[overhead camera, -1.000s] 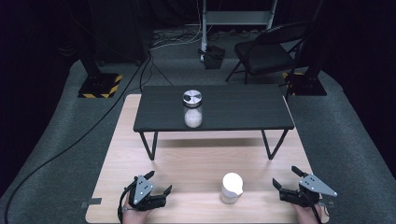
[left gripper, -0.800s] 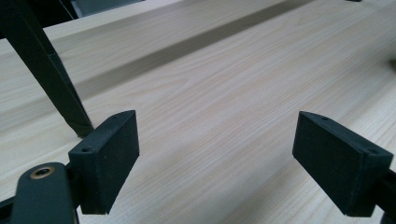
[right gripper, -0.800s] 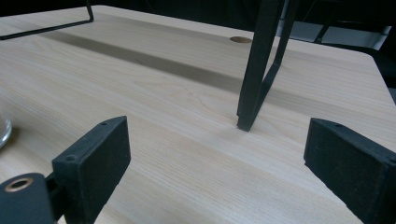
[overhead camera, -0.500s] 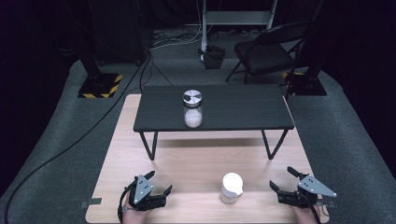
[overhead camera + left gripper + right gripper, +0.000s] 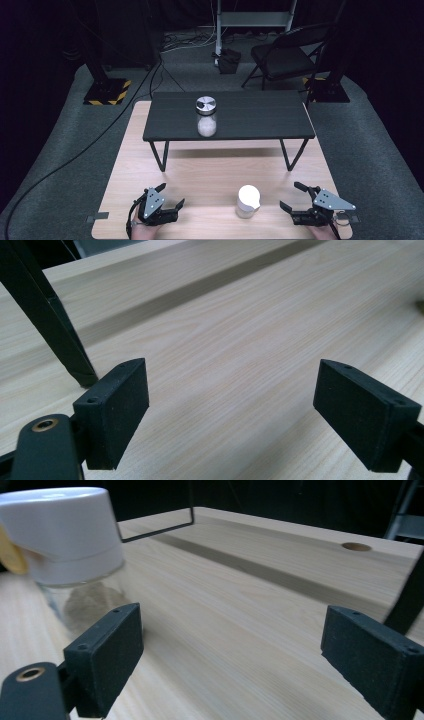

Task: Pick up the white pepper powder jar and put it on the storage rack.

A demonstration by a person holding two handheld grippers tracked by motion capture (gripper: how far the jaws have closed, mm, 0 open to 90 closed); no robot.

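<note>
Left gripper [image 5: 169, 198] low over the near left of the wooden table [image 5: 210, 172], held in a hand [image 5: 142, 231] entering from the bottom edge. Jaws spread, nothing between them; in its own view [image 5: 232, 412] bare wood grain lies between the pads [image 5: 120, 410]. A black leg [image 5: 47, 320] of the small bench stands ahead and left of the jaws there.

Middle, near edge: white-capped jar [image 5: 248, 201], upright on the wood, glass body with a little pale powder at the bottom. It sits between the two grippers, nearer the right one, touching neither.

Farther back, centre: black bench [image 5: 260, 120] standing on the table. On it a second jar [image 5: 206, 117] with a metal lid, upright, white contents visible through the glass.

Right gripper [image 5: 295, 196] low over the near right of the table, jaws aimed left toward the white-capped jar. Jaws apart and gripping nothing; they have just been closing somewhat, with no object between them. In its own view [image 5: 232, 662] the jar [image 5: 70, 545] stands ahead and to the left, beyond the left pad [image 5: 112, 652], clear of both pads. A round hole [image 5: 356, 546] shows in the tabletop farther off.

Beyond the table: grey carpet, black chair [image 5: 287, 57], cable [image 5: 75, 155] trailing across the floor at left.
</note>
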